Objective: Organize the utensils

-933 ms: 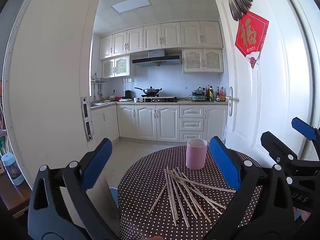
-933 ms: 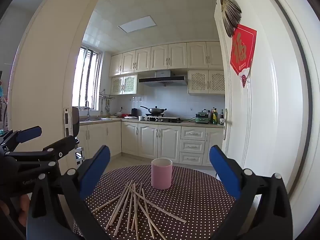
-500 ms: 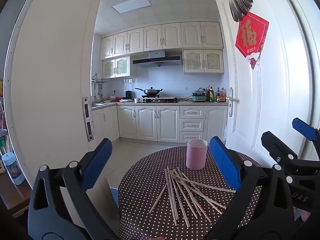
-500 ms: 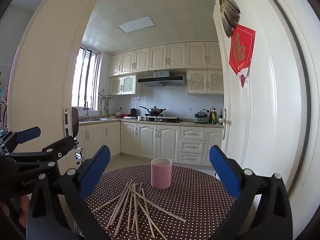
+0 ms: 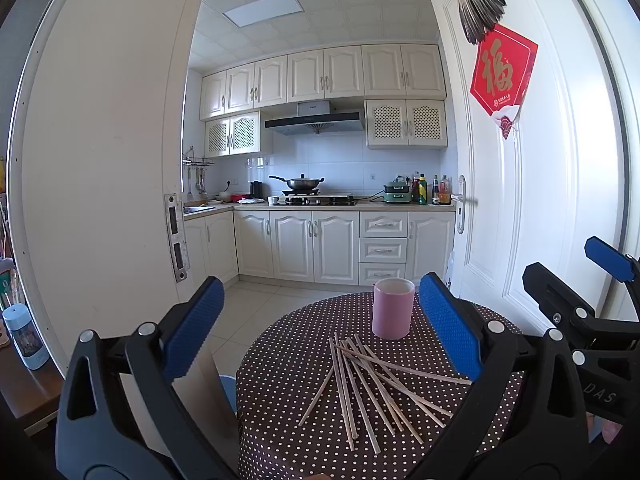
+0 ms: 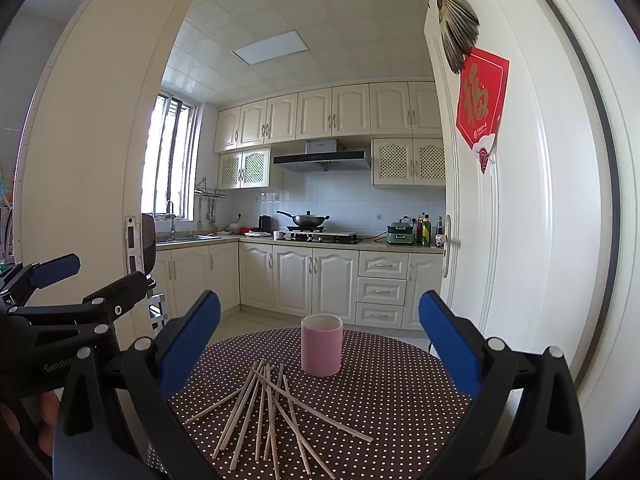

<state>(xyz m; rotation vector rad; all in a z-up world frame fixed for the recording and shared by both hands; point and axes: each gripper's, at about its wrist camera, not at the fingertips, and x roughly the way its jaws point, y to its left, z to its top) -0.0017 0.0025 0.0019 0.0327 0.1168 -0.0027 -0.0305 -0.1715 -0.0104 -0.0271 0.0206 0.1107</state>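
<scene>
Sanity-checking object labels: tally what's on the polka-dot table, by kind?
Pink cup: 1
Wooden chopsticks: about 10 (they lie crossed in a loose pile, so the exact count is unclear)
Total: about 11

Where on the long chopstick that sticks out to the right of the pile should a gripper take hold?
Probably its free right end, from above with the right gripper, fingers across the shaft. That end lies alone on the dotted tablecloth; its other end crosses the chopstick pile.

Dotted table [image 5: 280, 380]: chopsticks [image 5: 372, 384], pink cup [image 5: 393, 308].
</scene>
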